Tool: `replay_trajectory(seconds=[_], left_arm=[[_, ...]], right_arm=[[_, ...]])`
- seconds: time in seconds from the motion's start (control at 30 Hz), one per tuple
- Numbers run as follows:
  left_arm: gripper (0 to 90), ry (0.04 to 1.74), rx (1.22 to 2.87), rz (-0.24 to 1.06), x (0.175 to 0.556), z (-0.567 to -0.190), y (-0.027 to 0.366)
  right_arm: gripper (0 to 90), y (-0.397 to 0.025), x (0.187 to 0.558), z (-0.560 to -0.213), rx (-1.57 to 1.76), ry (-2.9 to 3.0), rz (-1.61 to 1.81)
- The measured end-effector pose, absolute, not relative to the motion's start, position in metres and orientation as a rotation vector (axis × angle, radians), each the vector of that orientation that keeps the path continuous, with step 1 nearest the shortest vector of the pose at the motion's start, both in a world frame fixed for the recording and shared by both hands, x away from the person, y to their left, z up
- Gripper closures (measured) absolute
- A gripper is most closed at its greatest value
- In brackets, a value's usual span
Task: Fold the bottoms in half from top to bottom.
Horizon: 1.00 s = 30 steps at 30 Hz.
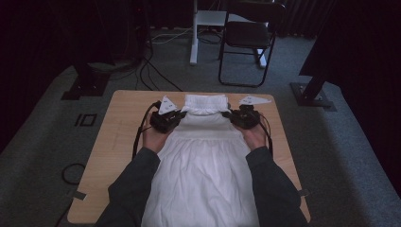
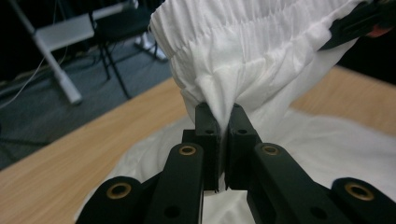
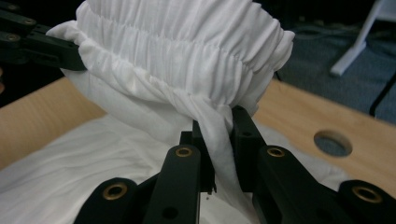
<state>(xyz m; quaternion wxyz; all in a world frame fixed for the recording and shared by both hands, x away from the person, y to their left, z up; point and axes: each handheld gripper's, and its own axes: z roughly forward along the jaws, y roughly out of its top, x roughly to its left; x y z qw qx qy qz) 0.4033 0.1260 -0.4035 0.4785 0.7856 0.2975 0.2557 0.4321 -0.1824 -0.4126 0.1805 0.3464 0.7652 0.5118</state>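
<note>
Both grippers are clamped on the white garment (image 1: pixel 203 156), which lies flat along the counter (image 1: pixel 118 137): left gripper (image 2: pixel 218 122) and right gripper (image 3: pixel 217 133) each pinch thin, soft cloth just below the shirred, probably elastic band (image 3: pixel 187 46). Lift both evenly, keeping the raised band taut and level.

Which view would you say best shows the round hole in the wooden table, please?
The right gripper view: the round hole lies open in the wooden table, beside the right gripper. In the high view and the left gripper view I cannot make it out.
</note>
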Motion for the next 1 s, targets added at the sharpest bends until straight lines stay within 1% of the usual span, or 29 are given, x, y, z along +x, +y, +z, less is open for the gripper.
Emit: replay_trajectory(seconds=[0.13,0.23,0.27,0.3,0.33,0.43,0.47,0.5,0.53,0.57,0.63,0.7,0.8,1.0], left_arm=[[86.8,0.660,1.931,0.606,0.376,-0.401,0.129],[86.8,0.639,1.950,0.574,0.356,-0.412,0.129],[86.8,0.639,1.950,0.574,0.356,-0.412,0.129],[86.8,0.624,1.978,0.576,0.345,-0.424,0.128],[86.8,0.626,1.990,0.572,0.340,-0.431,0.129],[86.8,0.642,2.048,0.509,0.328,-0.463,0.129],[86.7,0.642,2.048,0.509,0.328,-0.463,0.129],[86.7,0.672,2.088,0.458,0.324,-0.487,0.130],[86.7,0.691,2.098,0.420,0.323,-0.499,0.131],[86.7,0.712,2.112,0.391,0.322,-0.510,0.132],[86.4,0.738,2.145,0.370,0.320,-0.528,0.133],[86.1,0.776,2.149,0.330,0.320,-0.541,0.137],[85.9,0.799,2.171,0.317,0.320,-0.556,0.138],[85.3,0.807,2.171,0.332,0.319,-0.556,0.136]], right_arm=[[83.4,-0.187,0.405,-0.404,0.879,2.174,1.430],[83.4,-0.191,0.384,-0.412,0.854,2.199,1.430],[83.4,-0.191,0.384,-0.412,0.854,2.199,1.430],[83.4,-0.191,0.377,-0.419,0.855,2.215,1.427],[83.4,-0.191,0.365,-0.435,0.855,2.249,1.407],[83.4,-0.191,0.352,-0.464,0.883,2.309,1.383],[83.4,-0.191,0.352,-0.464,0.883,2.309,1.383],[83.4,-0.191,0.346,-0.480,0.905,2.341,1.370],[83.4,-0.190,0.340,-0.504,0.940,2.396,1.344],[83.4,-0.188,0.338,-0.514,0.950,2.422,1.321],[83.3,-0.185,0.335,-0.530,0.972,2.461,1.293],[83.2,-0.181,0.334,-0.541,0.982,2.485,1.264],[83.2,-0.173,0.333,-0.553,0.981,2.516,1.214],[83.0,-0.172,0.333,-0.560,1.010,2.499,1.231]])
